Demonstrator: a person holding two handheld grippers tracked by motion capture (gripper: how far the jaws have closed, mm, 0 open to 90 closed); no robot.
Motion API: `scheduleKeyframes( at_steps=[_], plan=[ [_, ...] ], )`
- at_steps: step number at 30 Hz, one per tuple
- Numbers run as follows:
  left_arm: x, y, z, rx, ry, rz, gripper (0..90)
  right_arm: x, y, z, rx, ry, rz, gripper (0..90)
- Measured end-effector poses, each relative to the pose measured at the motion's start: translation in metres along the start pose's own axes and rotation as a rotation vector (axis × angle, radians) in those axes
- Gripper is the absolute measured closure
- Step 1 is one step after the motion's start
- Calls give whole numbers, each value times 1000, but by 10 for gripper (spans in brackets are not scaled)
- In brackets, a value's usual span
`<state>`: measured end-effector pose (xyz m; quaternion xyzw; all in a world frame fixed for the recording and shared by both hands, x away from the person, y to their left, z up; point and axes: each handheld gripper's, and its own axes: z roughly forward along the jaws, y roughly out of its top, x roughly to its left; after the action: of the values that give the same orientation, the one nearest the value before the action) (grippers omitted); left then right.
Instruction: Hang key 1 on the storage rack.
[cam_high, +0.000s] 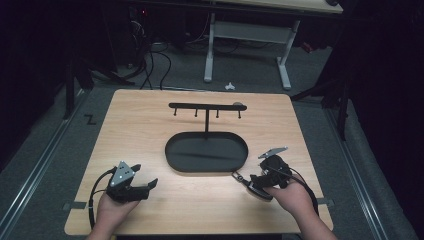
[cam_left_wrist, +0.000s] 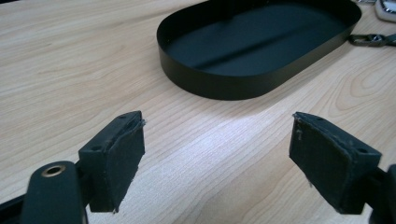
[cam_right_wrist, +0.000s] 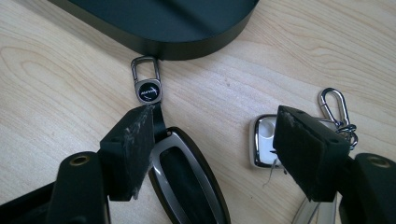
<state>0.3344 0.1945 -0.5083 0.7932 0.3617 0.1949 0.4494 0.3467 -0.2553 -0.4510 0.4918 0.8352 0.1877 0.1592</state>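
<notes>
On the pale wooden table, an oval black tray; dim room.

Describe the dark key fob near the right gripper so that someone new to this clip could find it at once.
Start at the black oval tray in the middle of the wooden table. Just off its near right edge, under the open right gripper, lies the dark key fob. Unlike the white fob beside it, it has a silver rim and a short strap to a logo clip touching the tray.

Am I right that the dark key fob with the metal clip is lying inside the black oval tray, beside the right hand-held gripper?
Not quite. The dark key fob lies on the wooden table outside the black oval tray, its clip just reaching the tray's wall, beside the right hand-held gripper. The right gripper view shows it.
</notes>
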Motion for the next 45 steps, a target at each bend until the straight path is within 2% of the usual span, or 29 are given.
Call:
scheduleKeyframes(
  at_steps=[5,8,9,10,11,14,17,18,20,21,22,24,26,30,32,34,36,39,42,44,45],
  plan=[
    [-4,0,0,-8,4,12,186,0,6,2,55,1,-30,292],
    [-7,1,0,-13,9,22,186,3,12,5,88,25,-54,291],
    [-7,1,1,-15,9,23,186,4,13,6,102,33,-67,290],
    [-7,1,1,-16,10,27,186,8,18,10,142,44,-95,277],
    [-8,1,2,-17,11,32,186,8,18,10,142,44,-95,277],
    [-7,1,3,-17,14,43,186,14,24,16,194,59,-164,252],
    [-6,1,3,-17,16,51,186,24,31,23,246,90,-211,241],
    [-6,2,2,-18,18,57,186,24,31,23,246,90,-211,241],
    [-5,2,1,-20,18,58,186,27,34,31,292,107,-248,244],
    [-5,2,1,-22,18,58,186,27,34,31,292,107,-248,244],
    [-5,2,1,-21,17,60,186,29,35,37,318,117,-258,247],
    [-5,2,1,-17,12,66,186,28,35,40,322,119,-271,248],
    [-6,2,2,-18,9,70,186,28,36,44,339,126,-259,270],
    [-6,3,5,-5,-1,80,186,25,39,51,365,124,-285,332],
    [-7,3,5,-2,-3,85,186,23,41,55,378,141,-276,385],
    [-8,3,5,0,-4,90,186,20,43,59,399,137,-281,440],
    [-9,3,6,0,-3,94,186,21,43,61,414,140,-274,451],
    [-9,4,6,1,-4,94,186,20,44,66,431,150,-295,511],
    [-9,3,6,4,-8,94,186,21,46,65,437,150,-296,575],
    [-9,3,7,3,-10,96,187,20,47,66,437,156,-331,599],
    [-9,3,7,3,-10,97,187,21,47,66,444,157,-326,612]
  ],
)
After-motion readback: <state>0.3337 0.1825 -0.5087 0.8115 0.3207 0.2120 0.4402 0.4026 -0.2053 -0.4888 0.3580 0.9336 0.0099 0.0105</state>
